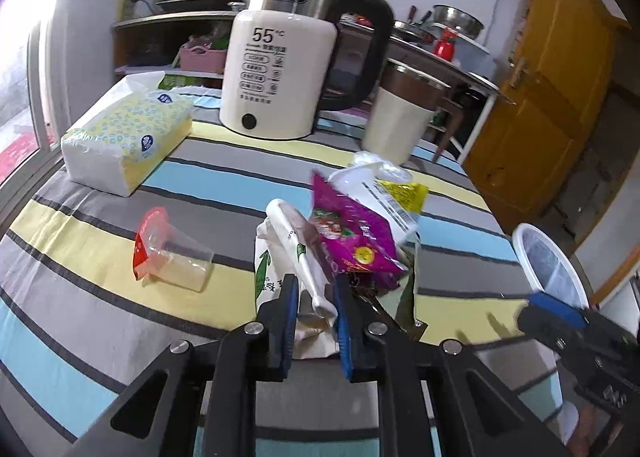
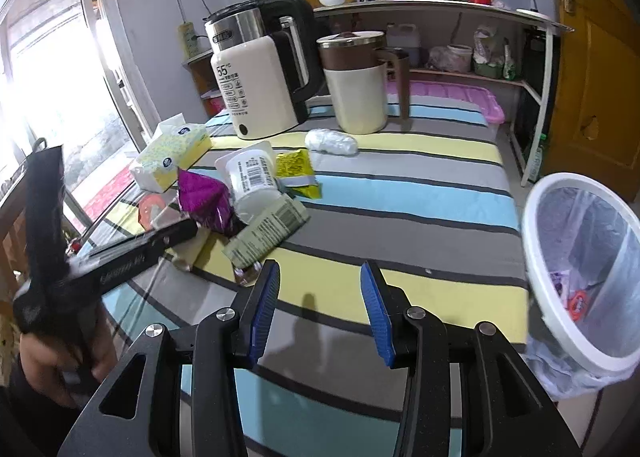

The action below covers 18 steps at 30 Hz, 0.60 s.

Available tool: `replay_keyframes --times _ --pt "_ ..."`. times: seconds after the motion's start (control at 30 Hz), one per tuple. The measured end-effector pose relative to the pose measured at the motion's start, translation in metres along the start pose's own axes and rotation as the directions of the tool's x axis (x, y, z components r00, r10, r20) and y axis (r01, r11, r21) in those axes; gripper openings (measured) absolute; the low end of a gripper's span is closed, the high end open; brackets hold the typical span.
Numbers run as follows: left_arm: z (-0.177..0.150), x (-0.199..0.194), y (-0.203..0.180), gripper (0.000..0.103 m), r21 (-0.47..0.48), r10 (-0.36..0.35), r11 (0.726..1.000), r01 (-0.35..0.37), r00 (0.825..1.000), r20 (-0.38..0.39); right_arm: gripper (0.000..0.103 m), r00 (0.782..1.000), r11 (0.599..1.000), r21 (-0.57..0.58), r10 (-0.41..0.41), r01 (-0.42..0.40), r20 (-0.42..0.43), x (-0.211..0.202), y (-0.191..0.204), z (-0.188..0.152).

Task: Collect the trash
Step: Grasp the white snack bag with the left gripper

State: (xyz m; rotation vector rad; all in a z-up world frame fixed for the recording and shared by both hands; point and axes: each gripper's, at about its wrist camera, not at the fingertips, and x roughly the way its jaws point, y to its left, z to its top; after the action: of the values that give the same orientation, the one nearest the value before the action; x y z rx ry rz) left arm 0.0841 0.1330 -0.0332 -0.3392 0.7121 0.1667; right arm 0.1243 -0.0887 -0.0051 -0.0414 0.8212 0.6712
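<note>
My left gripper (image 1: pixel 316 293) is shut on a white wrapper with green print (image 1: pixel 280 257) at the near edge of a trash pile on the striped tablecloth (image 1: pixel 100 225). Against that wrapper lie a purple snack bag (image 1: pixel 352 233), a white tub with a barcode (image 1: pixel 380 189) and a yellow packet (image 1: pixel 404 191). A clear cup with a red lid (image 1: pixel 172 253) lies on its side to the left. My right gripper (image 2: pixel 320 297) hangs open over bare cloth, right of the pile, with nothing between its fingers. The white trash bin (image 2: pixel 528 241), lined with a clear bag, stands off the table's right edge.
A cream electric kettle (image 2: pixel 256 85) and a cream-and-brown lidded mug (image 2: pixel 356 89) stand at the table's far side. A yellow tissue pack (image 2: pixel 172 157) lies far left, and a wad of clear plastic (image 2: pixel 332 143) lies in front of the mug. Shelves and a wooden door are behind.
</note>
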Motion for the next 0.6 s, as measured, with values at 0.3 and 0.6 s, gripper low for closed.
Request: replay_keyframes --times 0.3,0.6 --pt "-0.003 -0.014 0.011 0.014 0.004 -0.021 1.000 0.021 1.000 0.023 0.043 0.999 1.000 0.020 0.024 -0.023 -0.042 0.040 0.022 0.018" --pt "-0.004 -0.016 0.016 0.012 0.012 -0.036 0.999 0.036 0.999 0.024 0.031 0.992 1.000 0.007 0.017 -0.017 -0.123 0.078 0.033 0.018"
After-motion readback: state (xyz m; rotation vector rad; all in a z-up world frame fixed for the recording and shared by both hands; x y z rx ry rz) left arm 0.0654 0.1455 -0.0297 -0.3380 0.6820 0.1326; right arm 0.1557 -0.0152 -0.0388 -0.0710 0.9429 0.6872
